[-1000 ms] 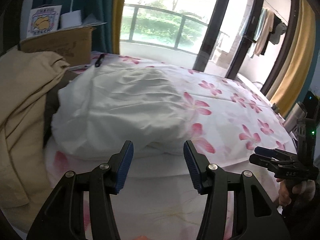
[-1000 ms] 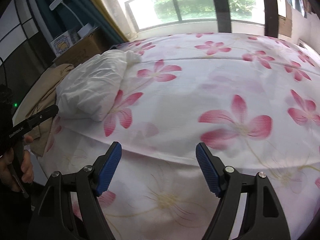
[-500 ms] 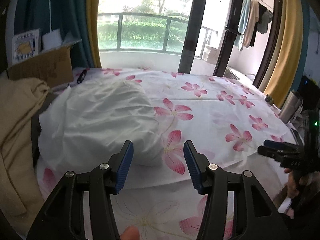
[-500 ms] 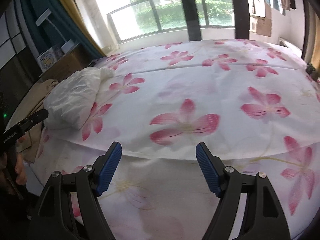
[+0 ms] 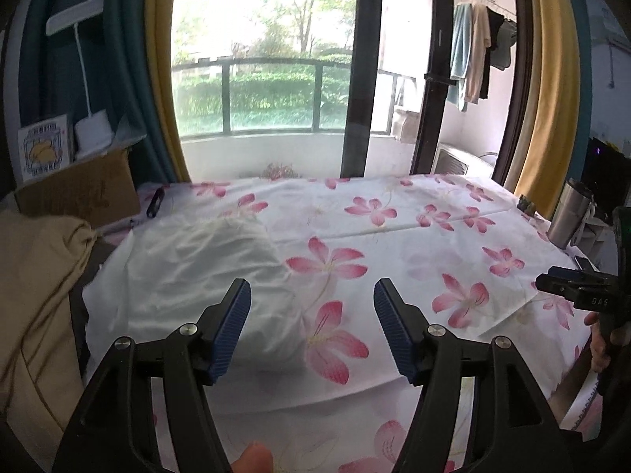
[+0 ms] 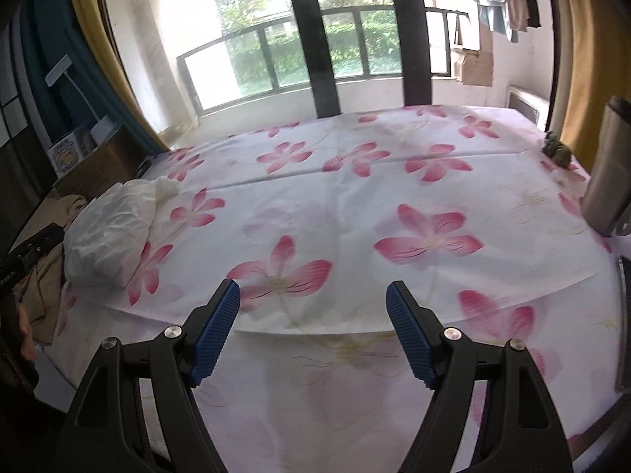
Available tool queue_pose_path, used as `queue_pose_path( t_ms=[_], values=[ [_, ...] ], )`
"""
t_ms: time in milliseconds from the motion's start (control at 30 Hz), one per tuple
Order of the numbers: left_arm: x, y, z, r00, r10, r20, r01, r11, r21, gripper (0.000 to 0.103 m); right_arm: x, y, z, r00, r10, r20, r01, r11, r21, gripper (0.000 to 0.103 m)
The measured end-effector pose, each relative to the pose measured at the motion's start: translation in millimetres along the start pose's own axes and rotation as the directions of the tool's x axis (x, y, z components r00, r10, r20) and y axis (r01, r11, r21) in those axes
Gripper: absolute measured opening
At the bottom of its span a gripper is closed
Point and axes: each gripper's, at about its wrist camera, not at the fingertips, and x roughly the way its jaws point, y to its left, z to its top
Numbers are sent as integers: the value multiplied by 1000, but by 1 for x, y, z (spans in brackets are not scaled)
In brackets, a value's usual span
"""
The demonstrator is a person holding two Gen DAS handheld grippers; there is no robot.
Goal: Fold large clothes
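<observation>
Left gripper [image 5: 311, 311], blue ribbed pads on black arms, jaws apart with nothing between them, having just widened; it hovers above the near edge of the large white sheet printed with pink flowers [image 5: 394, 244], which lies spread flat over the bed and appears already doubled, one layer's edge running across the near side. Right gripper [image 6: 313, 315], of the same build, jaws likewise apart and empty, poised over that near edge further along; seen from the left wrist it enters at the right margin in a hand [image 5: 603, 339]. A crumpled plain white cloth [image 5: 197, 276] rests on the sheet's left part, beside a heap of beige fabric [image 5: 35, 295] and a brown cardboard box [image 5: 79, 193]; a steel flask [image 5: 570, 213] stands at the right edge. Judgement: the step in hand is choosing the next grasp; both grippers should take the near edge at matched points, well apart, pinching every layer; the white cloth probably needs clearing first, lest it bunch inside the fold; lift evenly to keep the edges aligned.
</observation>
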Motion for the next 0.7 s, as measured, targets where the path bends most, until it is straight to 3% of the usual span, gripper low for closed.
queue_pose_path(
  t_ms=[700],
  values=[
    [-42,-11,53,981,20,193,-32,998,58,70,-67,-16,41,980,-104,172,110,994,-27,77]
  ],
)
